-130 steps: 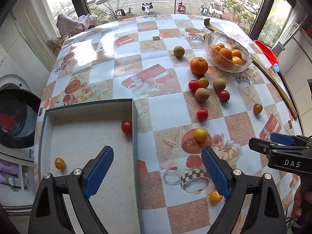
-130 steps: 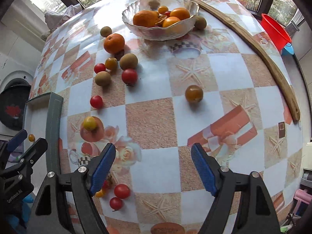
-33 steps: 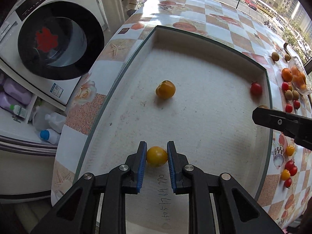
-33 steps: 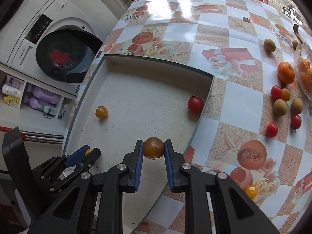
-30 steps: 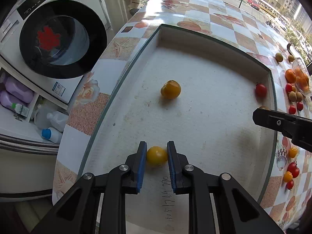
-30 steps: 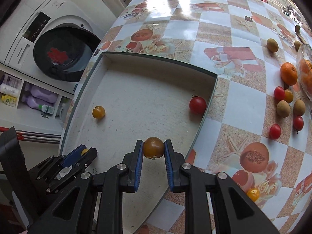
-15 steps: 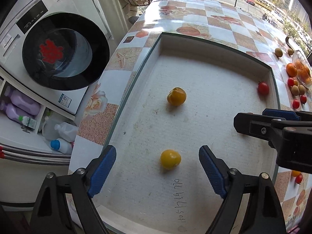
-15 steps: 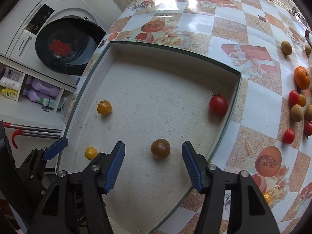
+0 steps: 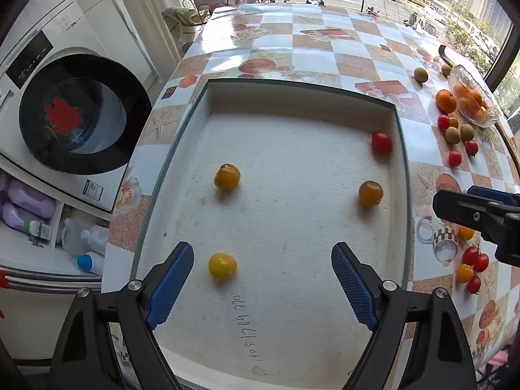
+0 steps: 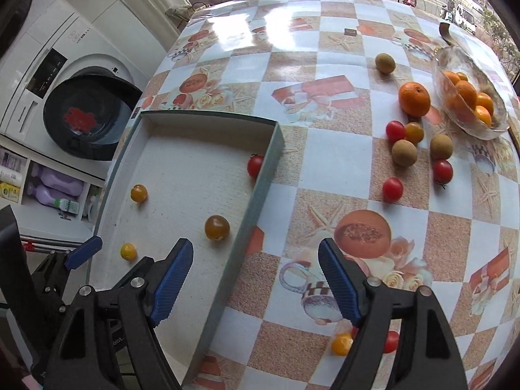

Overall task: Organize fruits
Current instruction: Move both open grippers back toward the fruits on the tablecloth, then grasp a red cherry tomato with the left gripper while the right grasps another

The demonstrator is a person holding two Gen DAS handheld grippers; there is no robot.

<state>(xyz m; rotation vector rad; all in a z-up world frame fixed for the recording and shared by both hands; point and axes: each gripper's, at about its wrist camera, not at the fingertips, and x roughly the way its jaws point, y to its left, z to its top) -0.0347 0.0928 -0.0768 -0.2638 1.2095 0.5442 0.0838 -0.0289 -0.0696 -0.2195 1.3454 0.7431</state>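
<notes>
Now the left gripper (image 9: 262, 279) hangs above the white tray (image 9: 398, 149) with its jaws spread wide and nothing between them; a yellow tomato (image 9: 222, 266) lies on the tray floor just ahead of its left finger, an orange one (image 9: 227, 176) farther ahead, a brownish one (image 9: 370, 193) ahead to the right, and a red one (image 9: 381, 141) against the far right wall. Beside it, the right gripper (image 10: 255, 278) is spread too and empty, straddling the tray's right wall (image 10: 250, 227); loose tomatoes, kiwis and an orange (image 10: 414, 98) lie on the checked tablecloth (image 10: 325, 169) ahead to its right, near a glass bowl (image 10: 468, 97) of oranges.
</notes>
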